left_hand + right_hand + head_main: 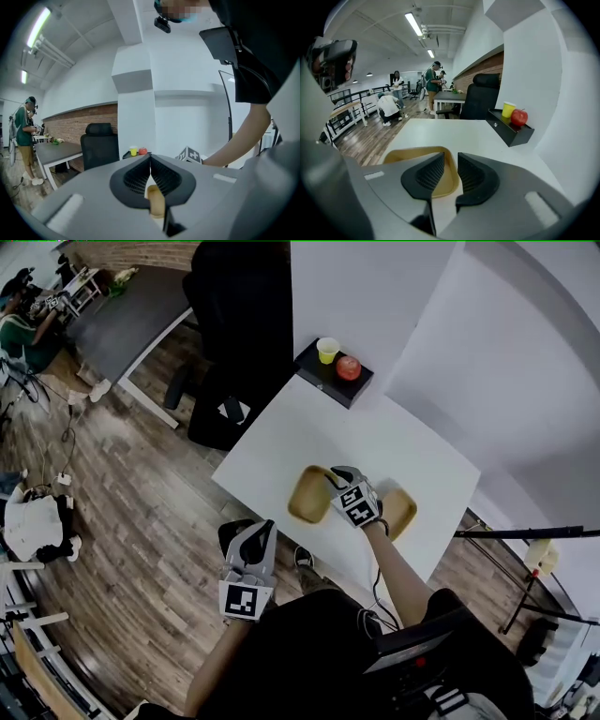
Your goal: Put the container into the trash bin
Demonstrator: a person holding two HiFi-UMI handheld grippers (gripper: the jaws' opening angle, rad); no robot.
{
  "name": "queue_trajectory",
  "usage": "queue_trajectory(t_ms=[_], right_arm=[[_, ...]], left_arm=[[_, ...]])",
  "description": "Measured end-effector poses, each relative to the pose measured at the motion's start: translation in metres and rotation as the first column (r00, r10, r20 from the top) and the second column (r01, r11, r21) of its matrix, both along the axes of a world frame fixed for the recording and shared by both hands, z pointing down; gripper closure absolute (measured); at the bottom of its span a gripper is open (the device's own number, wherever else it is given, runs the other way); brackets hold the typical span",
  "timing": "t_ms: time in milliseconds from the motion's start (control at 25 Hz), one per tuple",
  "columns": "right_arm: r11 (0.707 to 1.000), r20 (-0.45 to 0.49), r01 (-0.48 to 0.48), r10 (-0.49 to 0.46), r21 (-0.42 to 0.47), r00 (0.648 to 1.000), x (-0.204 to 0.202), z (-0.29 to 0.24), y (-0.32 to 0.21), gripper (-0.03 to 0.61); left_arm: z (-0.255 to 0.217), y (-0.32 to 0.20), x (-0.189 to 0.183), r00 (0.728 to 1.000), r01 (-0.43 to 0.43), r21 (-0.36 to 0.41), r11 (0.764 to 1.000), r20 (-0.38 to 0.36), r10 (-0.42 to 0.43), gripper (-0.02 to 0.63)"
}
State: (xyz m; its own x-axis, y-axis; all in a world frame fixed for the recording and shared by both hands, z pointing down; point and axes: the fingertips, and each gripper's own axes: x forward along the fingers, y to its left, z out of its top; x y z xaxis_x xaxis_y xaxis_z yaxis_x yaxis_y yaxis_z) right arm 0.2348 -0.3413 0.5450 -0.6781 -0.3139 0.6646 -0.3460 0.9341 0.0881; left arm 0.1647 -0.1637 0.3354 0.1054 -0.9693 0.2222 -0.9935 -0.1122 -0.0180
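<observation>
The grasp is in hand: the right gripper (449,165) hangs over the tan container (415,155) on the white surface (394,442), jaws a little spread either side of its near rim. The left gripper (150,163), pressed together and empty, waits off the surface's edge. Next, I judge, the right must pinch that rim and lift; no trash bin shows clearly.

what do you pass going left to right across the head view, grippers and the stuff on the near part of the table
left gripper → left tan container → right gripper, its fingers at that container's rim → right tan container
</observation>
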Motion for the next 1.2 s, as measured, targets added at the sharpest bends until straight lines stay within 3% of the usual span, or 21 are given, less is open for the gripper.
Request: queue_trajectory(t_ms=[520, 920, 1200], right_arm=[[0.995, -0.140, 0.081, -0.089, -0.060, 0.986, -0.019, 0.047, -0.011, 0.465], [0.995, -0.189, 0.004, -0.022, -0.095, 0.982, -0.007, 0.068, -0.009, 0.522], [0.985, -0.126, -0.076, 0.056, -0.156, 0.990, -0.009, 0.051, -0.005, 0.548]], left_arm=[[0.002, 0.001, -0.026, 0.997, 0.082, -0.012, 0.997, -0.005, -0.082, 0.617], [0.007, 0.009, -0.038, 0.993, 0.115, -0.020, 0.993, -0.009, -0.115, 0.617], [0.010, 0.013, -0.046, 0.991, 0.135, -0.011, 0.991, -0.021, -0.135, 0.617]])
